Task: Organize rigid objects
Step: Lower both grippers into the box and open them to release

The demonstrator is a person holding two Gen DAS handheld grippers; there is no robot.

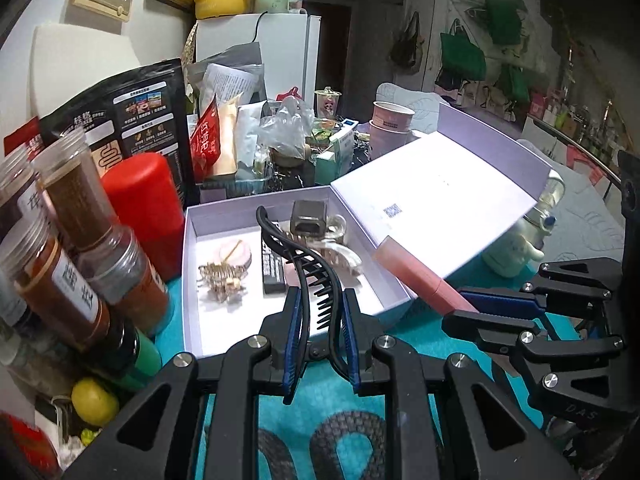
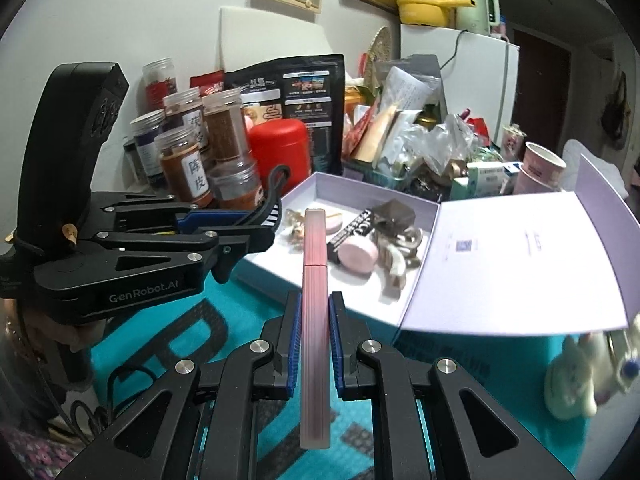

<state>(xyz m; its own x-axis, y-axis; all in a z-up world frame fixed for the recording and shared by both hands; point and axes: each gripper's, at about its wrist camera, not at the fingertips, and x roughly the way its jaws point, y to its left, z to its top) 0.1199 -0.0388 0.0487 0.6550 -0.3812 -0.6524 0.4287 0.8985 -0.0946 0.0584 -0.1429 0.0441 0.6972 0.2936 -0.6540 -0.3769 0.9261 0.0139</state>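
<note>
In the left wrist view my left gripper (image 1: 321, 300) is shut on a black toothed hair clip (image 1: 298, 258), held just above the front edge of an open lavender box (image 1: 188, 264). To its right, my right gripper (image 1: 466, 308) is shut on a long pink bar (image 1: 416, 274) that points at the box's near right corner. The right wrist view shows the same pink bar (image 2: 315, 280) upright between my right gripper's (image 2: 314, 312) blue pads. There my left gripper (image 2: 258, 226) holds the black clip (image 2: 275, 196) at the box's (image 2: 340, 188) left side.
The box holds a gold clip (image 1: 222, 280), a pink round compact (image 2: 357, 255), a black tube (image 1: 272, 268) and a beige claw clip (image 1: 340, 254). Its lid (image 2: 520, 260) lies open to the right. Spice jars (image 1: 80, 216), a red canister (image 1: 142, 208) and paper cups (image 1: 390, 124) crowd round.
</note>
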